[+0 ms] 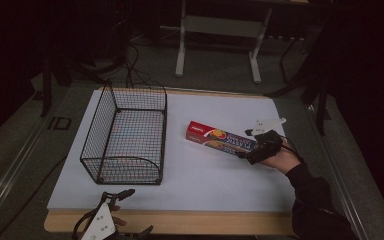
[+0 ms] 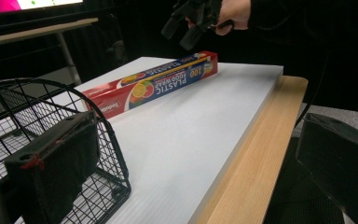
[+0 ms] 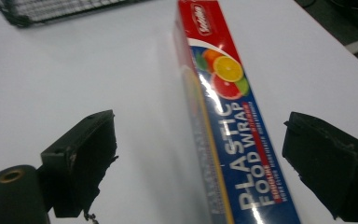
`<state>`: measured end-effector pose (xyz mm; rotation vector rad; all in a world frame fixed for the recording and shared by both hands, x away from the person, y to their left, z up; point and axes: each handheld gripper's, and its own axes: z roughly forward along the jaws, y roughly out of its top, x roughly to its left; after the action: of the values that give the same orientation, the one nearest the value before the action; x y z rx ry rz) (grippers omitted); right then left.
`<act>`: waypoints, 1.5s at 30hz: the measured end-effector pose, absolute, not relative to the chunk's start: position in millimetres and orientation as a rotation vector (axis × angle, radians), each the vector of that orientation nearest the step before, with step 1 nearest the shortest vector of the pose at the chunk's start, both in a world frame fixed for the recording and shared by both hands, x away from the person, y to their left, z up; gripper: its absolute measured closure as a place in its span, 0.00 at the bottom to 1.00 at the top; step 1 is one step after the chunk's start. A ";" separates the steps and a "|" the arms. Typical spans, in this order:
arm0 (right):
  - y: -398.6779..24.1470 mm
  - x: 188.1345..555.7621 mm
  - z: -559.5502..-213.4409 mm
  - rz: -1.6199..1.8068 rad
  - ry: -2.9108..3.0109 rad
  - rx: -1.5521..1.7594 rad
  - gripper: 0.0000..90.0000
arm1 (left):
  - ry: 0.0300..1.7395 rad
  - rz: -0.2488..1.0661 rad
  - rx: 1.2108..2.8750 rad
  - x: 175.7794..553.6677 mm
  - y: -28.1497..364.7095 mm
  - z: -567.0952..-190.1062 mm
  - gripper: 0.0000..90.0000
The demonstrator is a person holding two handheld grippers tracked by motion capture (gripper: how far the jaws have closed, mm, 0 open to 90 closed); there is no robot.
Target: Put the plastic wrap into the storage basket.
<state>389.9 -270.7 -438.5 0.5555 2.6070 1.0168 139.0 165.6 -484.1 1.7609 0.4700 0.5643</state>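
A long red and blue plastic food wrap box (image 1: 220, 138) lies flat on the white board (image 1: 205, 185), right of a black wire basket (image 1: 100, 117). My right gripper (image 1: 247, 147) is open at the box's right end. In the right gripper view the box (image 3: 223, 107) runs between my right gripper's (image 3: 200, 140) two jaws, which stand apart from it on either side. My left gripper (image 1: 135, 212) is open at the table's near left edge with nothing in it. From the left gripper view (image 2: 196, 163), the basket (image 2: 51, 93) is close on the left and the box (image 2: 163, 84) lies farther off under the right gripper (image 2: 179, 37).
The basket holds nothing that I can see. A wooden table edge (image 1: 180, 222) borders the board at the front. A metal stand (image 1: 215, 25) and cables lie on the dark floor behind the table. A corner of the basket (image 3: 51, 9) appears at the upper left of the right gripper view.
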 end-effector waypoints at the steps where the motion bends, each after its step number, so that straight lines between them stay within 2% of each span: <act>1: -270.5 393.1 -439.4 1.004 2.615 0.559 0.11 | 0.469 0.563 1.761 139.0 165.6 -484.1 0.00; 10: -264.4 415.3 -454.2 0.883 2.678 0.569 0.11 | 0.471 0.559 1.762 139.1 165.4 -484.5 0.00; 12: -262.2 418.7 -457.6 0.864 2.697 0.562 0.14 | 0.471 0.559 1.763 139.0 165.2 -484.6 0.00; 28: -248.8 449.6 -477.1 0.656 2.771 0.529 0.19 | 0.479 0.554 1.777 140.0 164.9 -486.5 0.00; 39: -244.4 462.4 -489.6 0.513 2.863 0.523 0.28 | 0.483 0.552 1.785 139.8 164.9 -487.2 0.00; 41: -242.7 466.7 -492.9 0.463 2.906 0.514 0.35 | 0.482 0.553 1.784 139.7 164.7 -487.2 0.00; 45: -238.3 468.6 -494.3 0.419 2.934 0.500 0.37 | 0.481 0.553 1.785 139.6 164.7 -487.2 0.00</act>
<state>468.6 -238.3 -494.3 0.5002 2.9344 0.4191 139.6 164.7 -487.2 1.7853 0.4811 0.5528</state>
